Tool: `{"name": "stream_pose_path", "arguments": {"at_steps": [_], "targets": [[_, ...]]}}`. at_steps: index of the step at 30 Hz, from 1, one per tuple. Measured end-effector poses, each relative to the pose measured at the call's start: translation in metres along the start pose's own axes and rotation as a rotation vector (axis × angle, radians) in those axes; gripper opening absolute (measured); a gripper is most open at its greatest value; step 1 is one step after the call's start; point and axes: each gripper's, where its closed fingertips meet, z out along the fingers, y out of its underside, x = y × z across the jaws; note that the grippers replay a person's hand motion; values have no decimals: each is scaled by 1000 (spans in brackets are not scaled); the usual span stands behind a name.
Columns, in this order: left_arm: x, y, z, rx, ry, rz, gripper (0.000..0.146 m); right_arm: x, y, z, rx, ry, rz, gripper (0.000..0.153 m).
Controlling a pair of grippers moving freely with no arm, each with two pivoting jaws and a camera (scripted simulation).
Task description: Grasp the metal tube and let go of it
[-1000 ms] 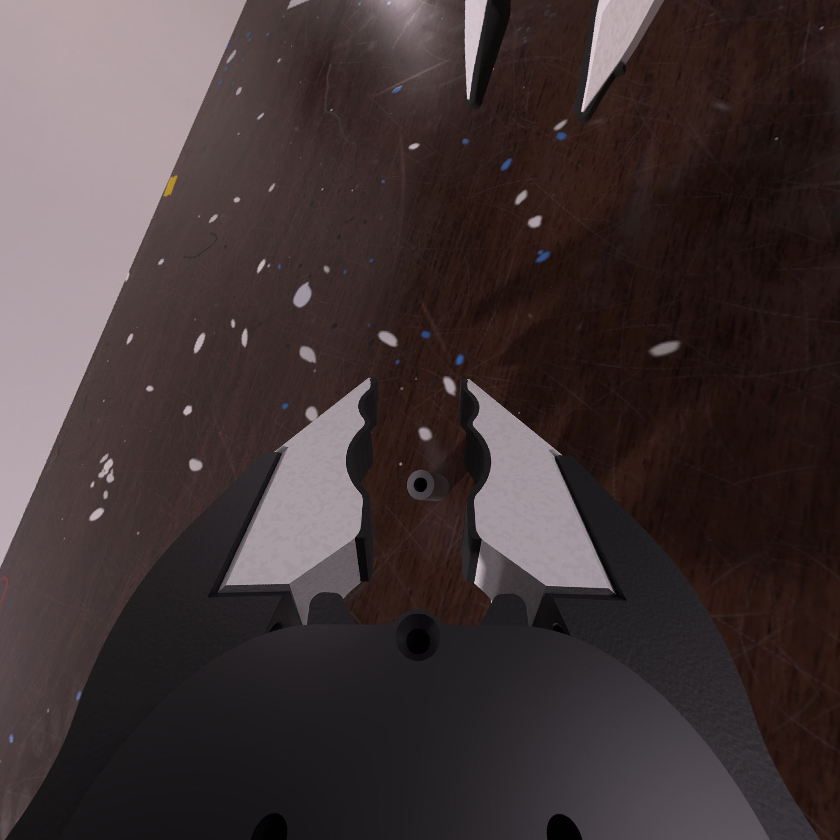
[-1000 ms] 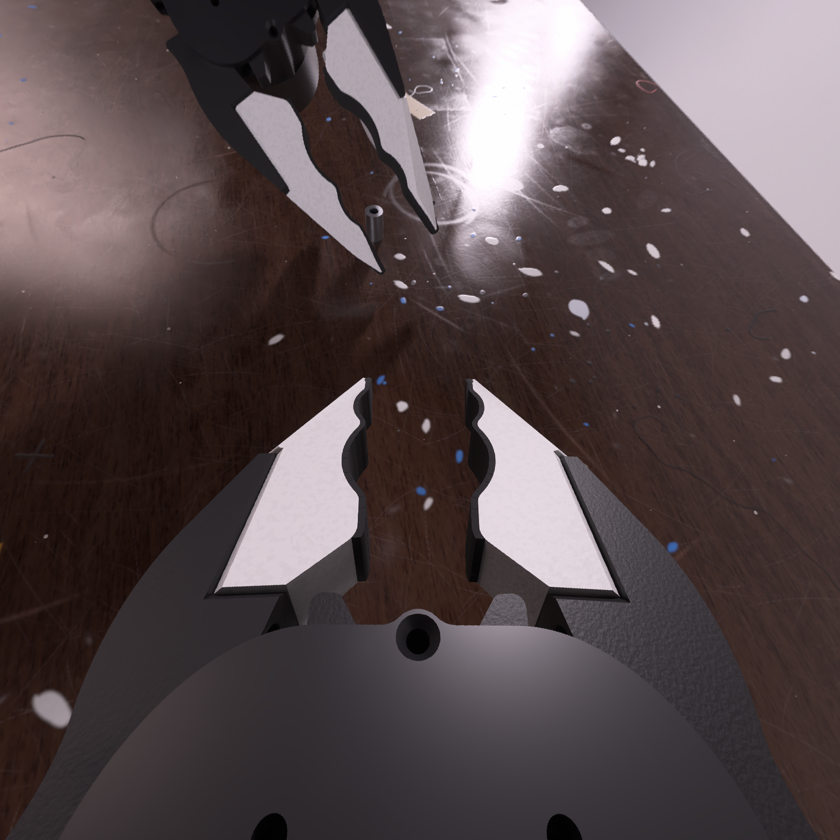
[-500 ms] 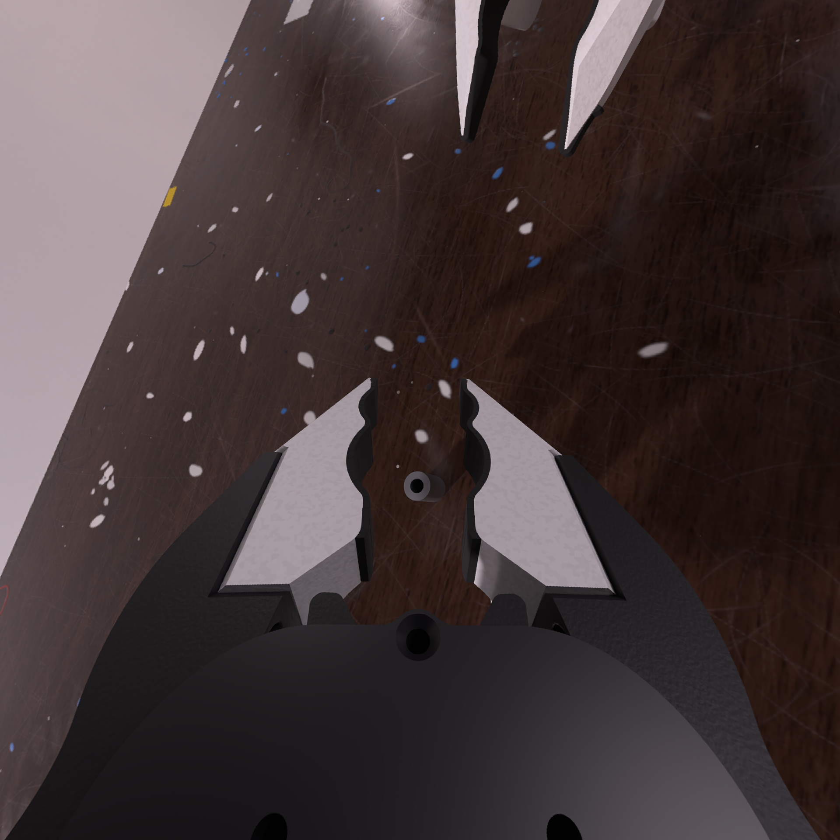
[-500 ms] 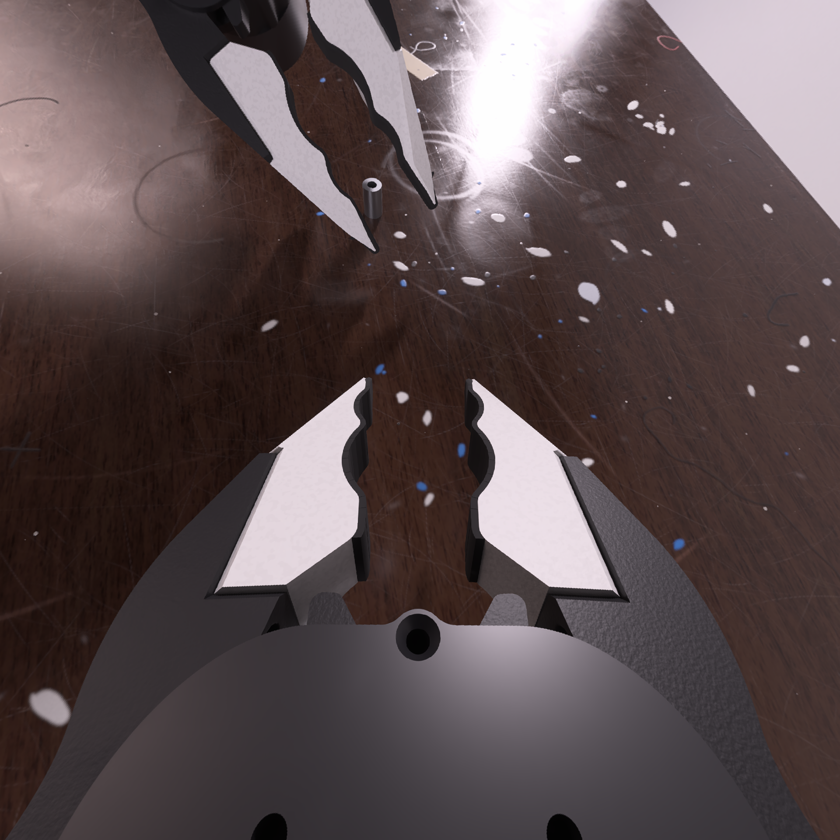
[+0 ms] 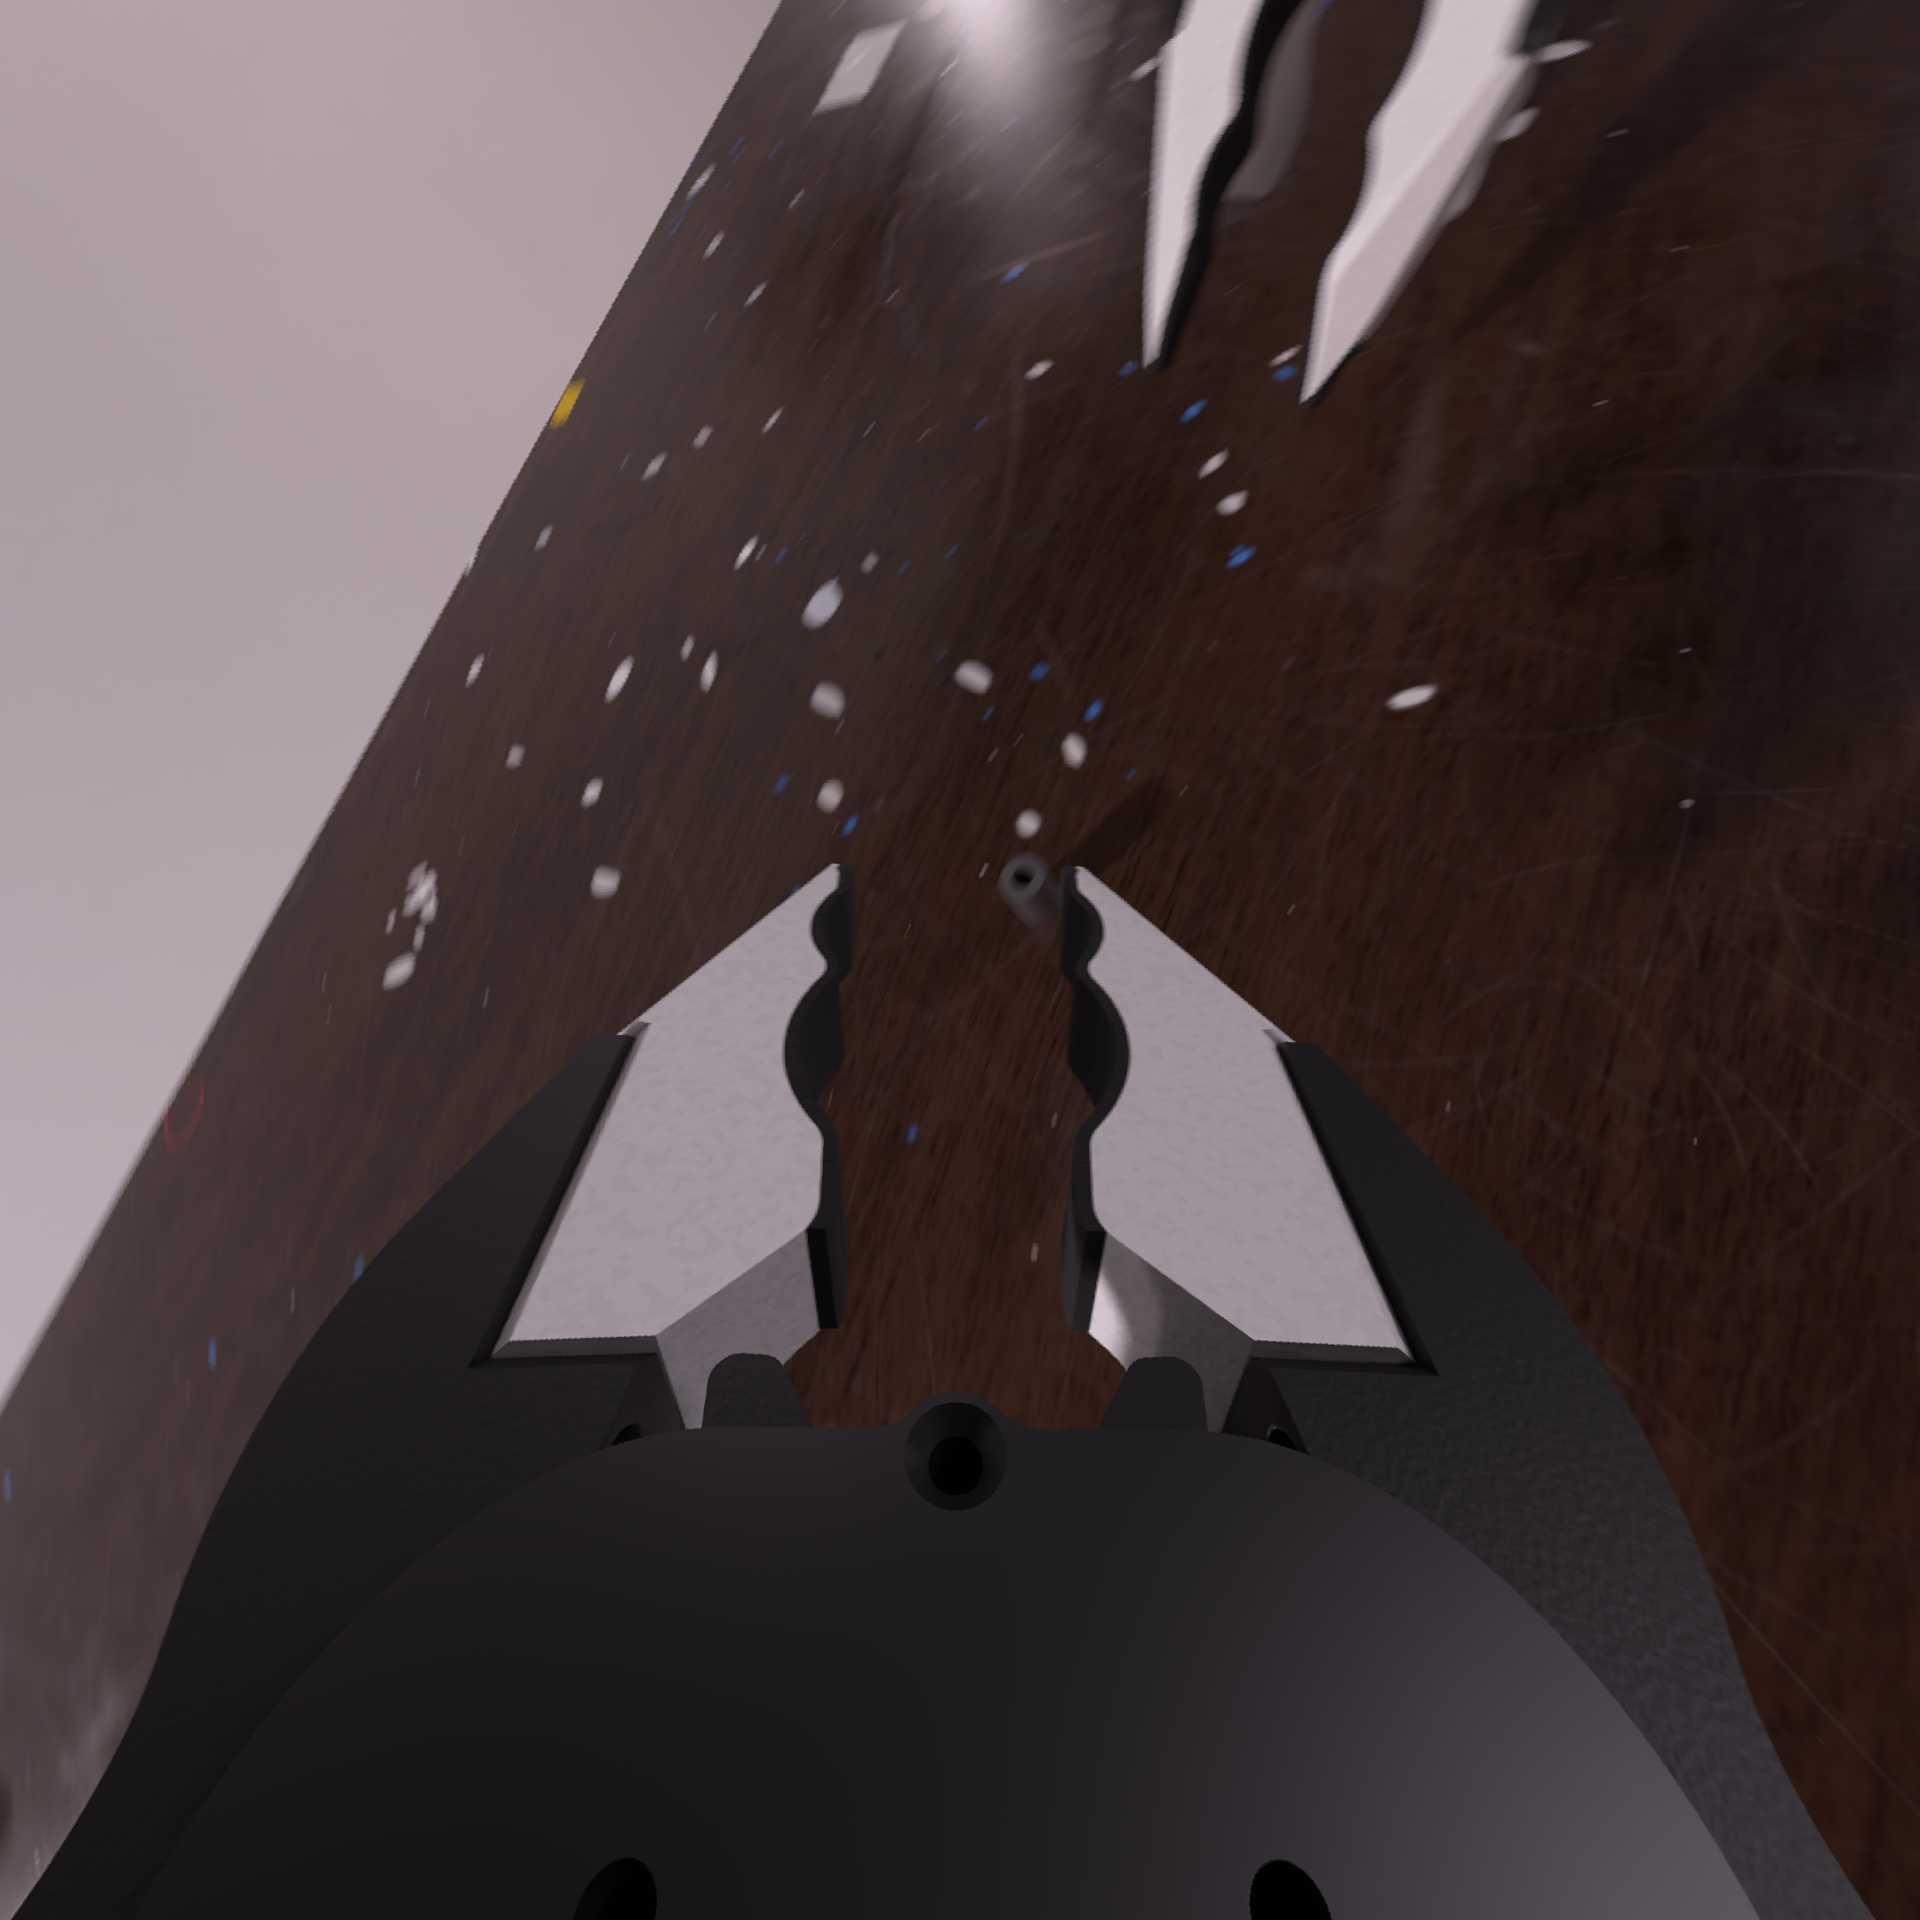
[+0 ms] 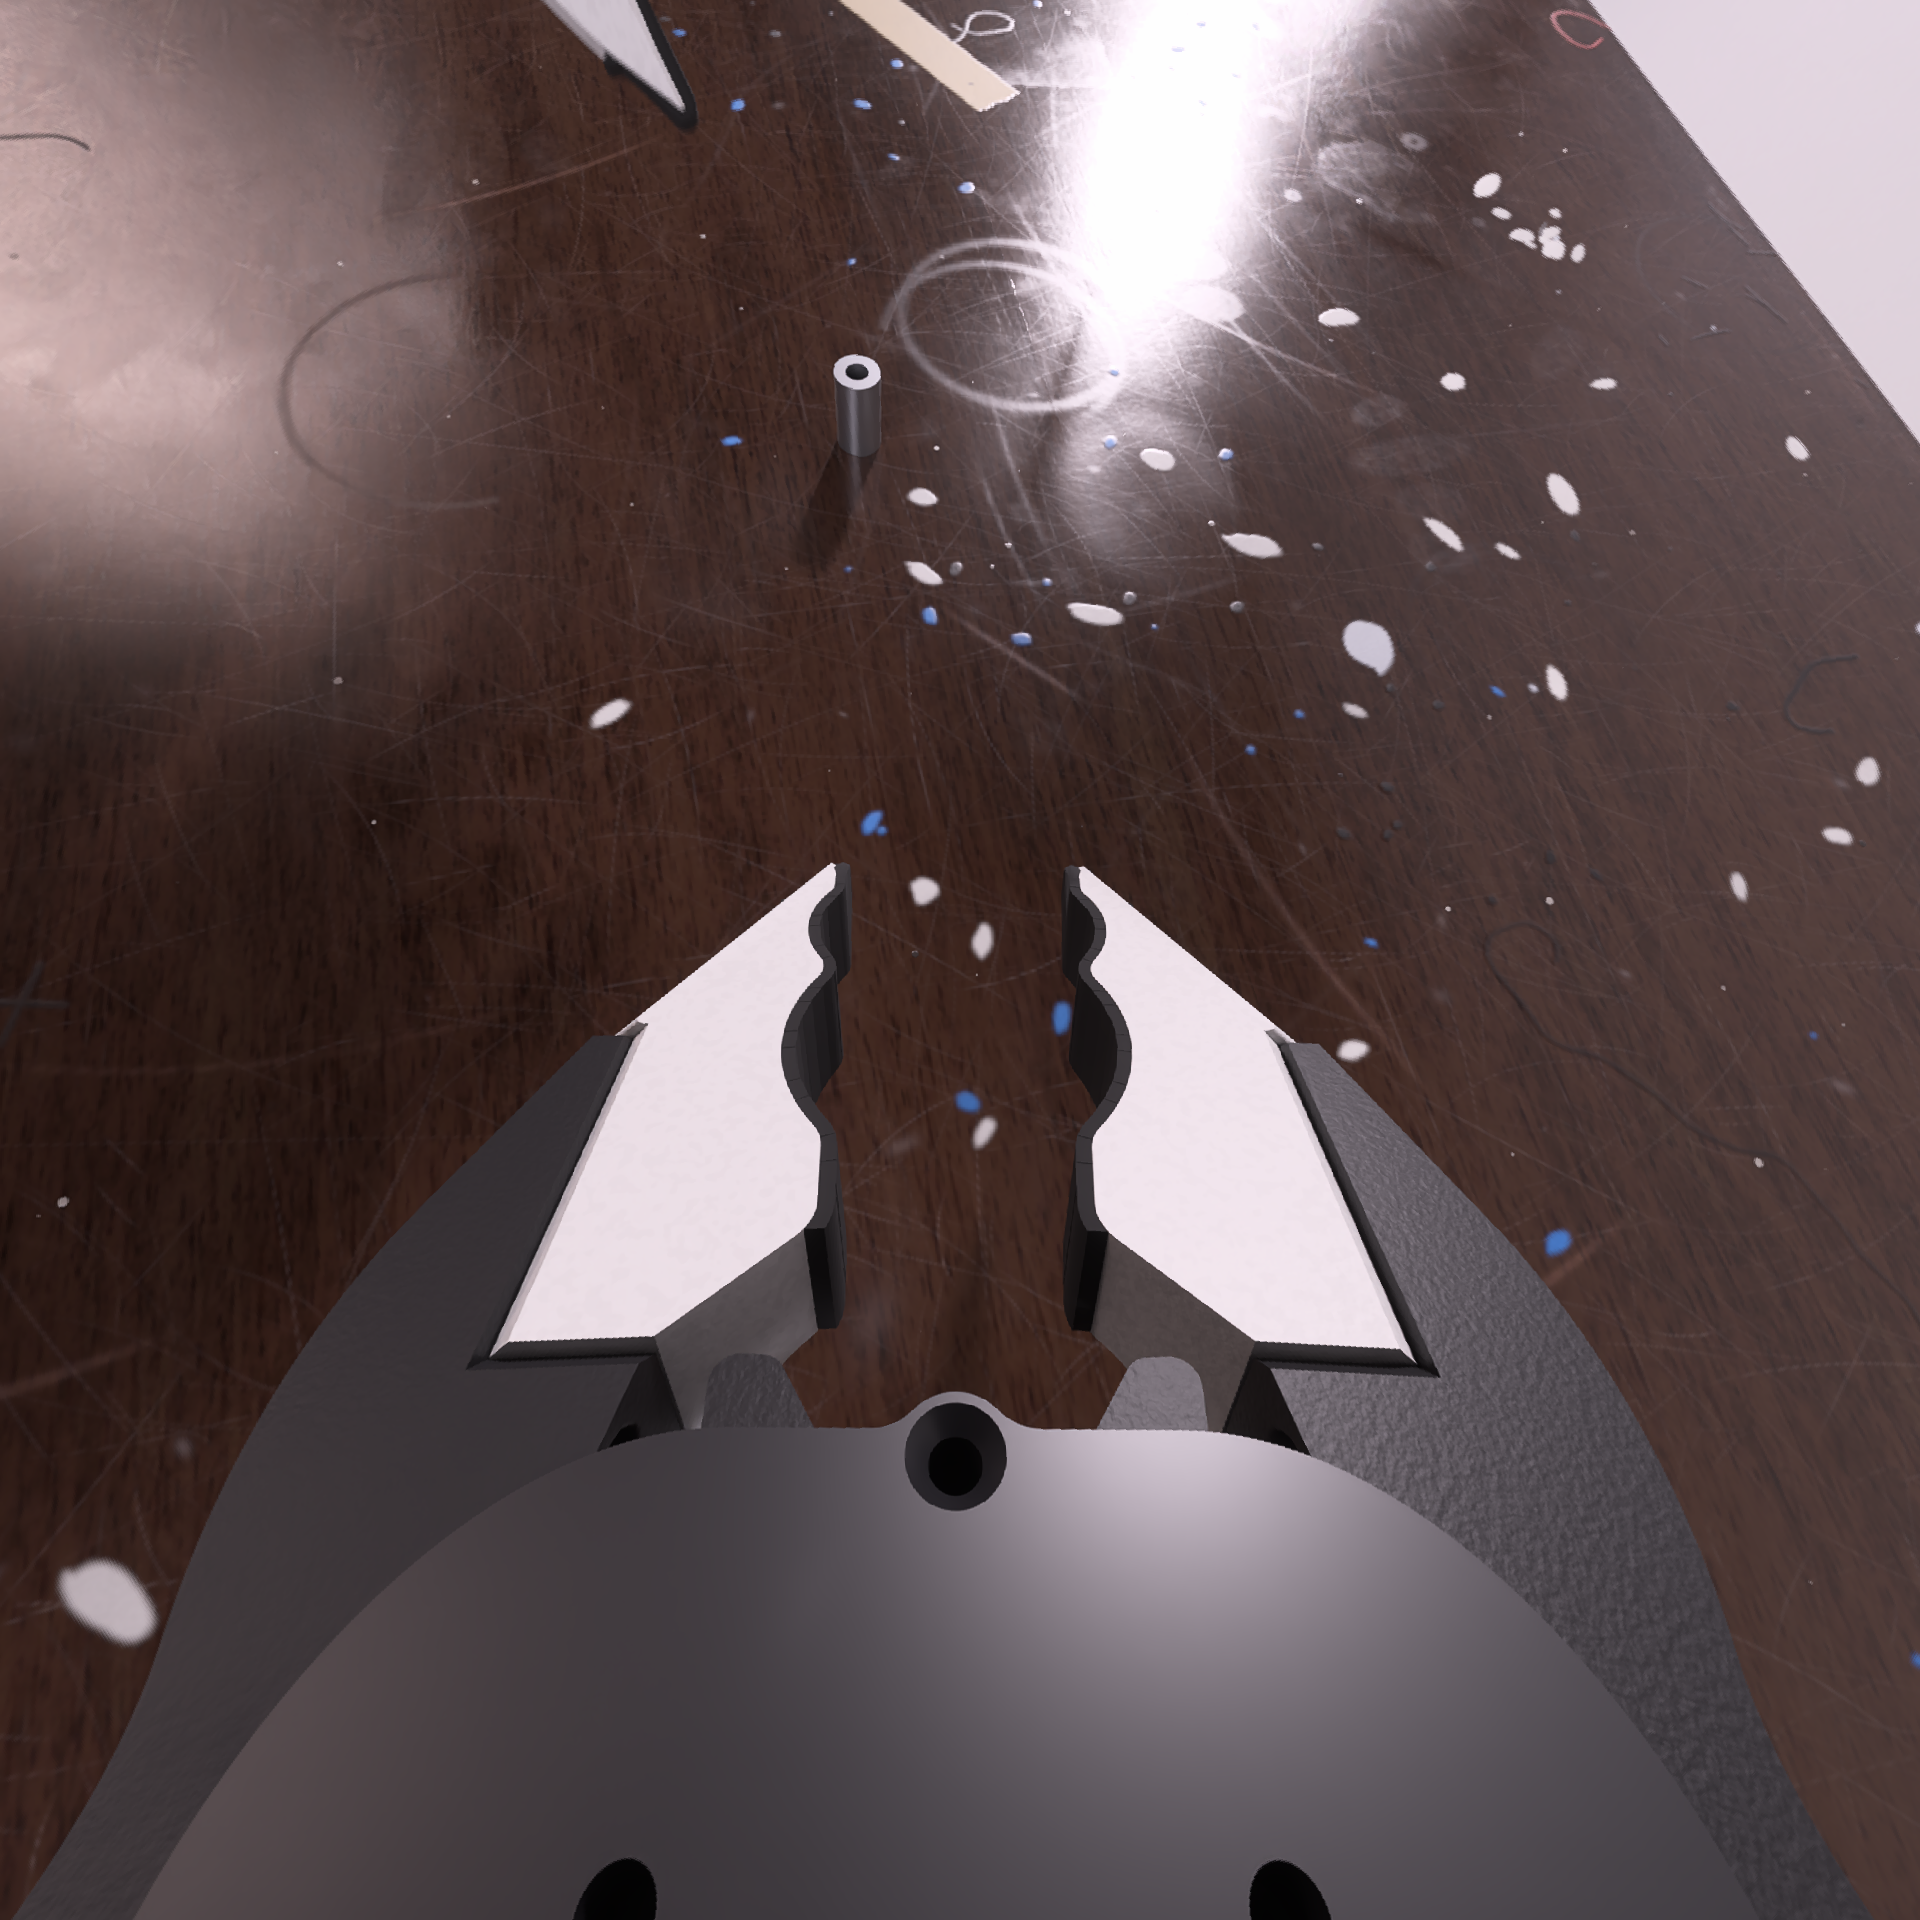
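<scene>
The metal tube (image 6: 858, 410) is a short grey hollow cylinder. It stands upright on the dark wooden table (image 6: 416, 831), free of both grippers. In the left wrist view the tube (image 5: 1029, 891) sits just ahead of my left gripper (image 5: 956, 873), close to its right fingertip; whether they touch is unclear. The left gripper is open and empty. My right gripper (image 6: 956, 873) is open and empty, well short of the tube. The right gripper (image 5: 1231, 374) also shows at the top of the left wrist view, pointing toward me.
The table is scratched and speckled with white and blue paint spots. Its edge (image 5: 436, 644) runs diagonally along the left, and its other edge (image 6: 1766, 208) shows at the top right. A tan strip (image 6: 930, 52) lies beyond the tube. One left fingertip (image 6: 634, 52) shows at the top.
My left gripper has drawn back, so the tube went from between its fingers to just past their tips. My right gripper has come nearer to the tube.
</scene>
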Motion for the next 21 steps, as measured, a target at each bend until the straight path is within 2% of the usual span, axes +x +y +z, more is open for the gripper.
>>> {"name": "stream_pose_path", "arguments": {"at_steps": [2,5,13,18,21], "targets": [[-12,17,-15,-38,-47,-69,52,0,0,0,3,1,-1,41],[-20,34,-37,-84,-109,-96,62,1,-1,-1,7,6,1,41],[-37,51,-84,-215,-199,-13,60,1,3,4,-44,32,-23,41],[-36,63,-72,-297,-175,0,58,2,3,3,-34,53,-24,41],[-32,77,-54,-363,-156,-123,58,3,3,3,-35,61,-22,41]]}}
